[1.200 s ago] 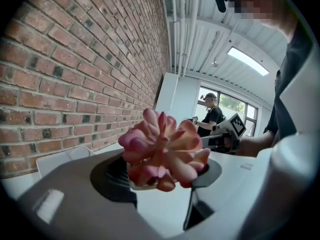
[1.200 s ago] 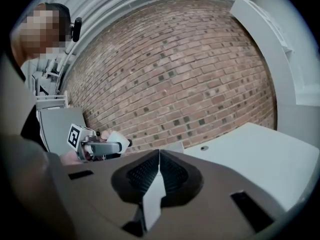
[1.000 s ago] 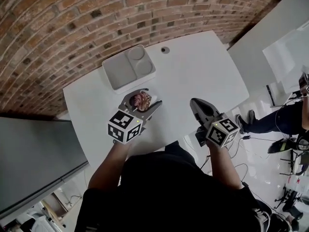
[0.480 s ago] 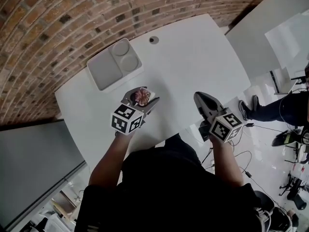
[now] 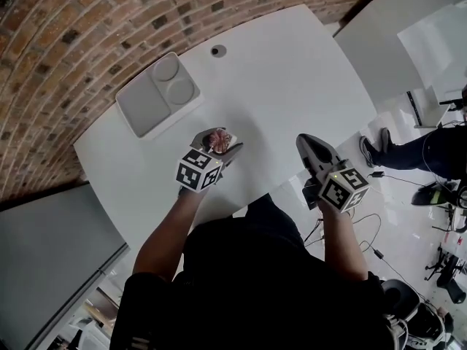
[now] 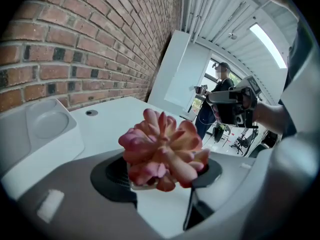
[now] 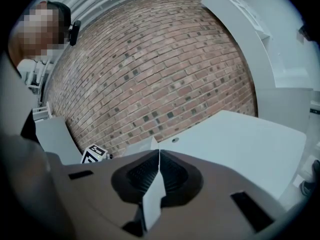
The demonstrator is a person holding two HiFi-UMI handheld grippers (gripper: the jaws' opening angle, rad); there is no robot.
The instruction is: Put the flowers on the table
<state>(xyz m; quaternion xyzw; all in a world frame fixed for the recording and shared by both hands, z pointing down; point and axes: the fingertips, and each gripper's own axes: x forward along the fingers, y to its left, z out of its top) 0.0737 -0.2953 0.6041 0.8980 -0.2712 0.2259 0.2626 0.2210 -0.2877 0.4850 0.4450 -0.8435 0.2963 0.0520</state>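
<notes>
A white table (image 5: 292, 86) stands against a red brick wall (image 5: 73, 28), with a small round hole (image 5: 218, 50) in its top just beyond the tray. Pale floor with cables (image 5: 394, 224) lies well to the right of the tray, where another person (image 5: 408, 155) sits.

The grey tray (image 5: 162, 125) rests on the table at the wall side; it has one rectangular compartment and two round wells.

The left gripper (image 5: 219, 138) is just on the person's side of the tray, its jaws pressed on a pink, fleshy-petalled flower (image 6: 162, 151) held over the tabletop. Whether the flower touches the table cannot be told. The right gripper (image 5: 310, 146) hangs over the table edge far right of the tray, its jaws closed together with nothing between them.
</notes>
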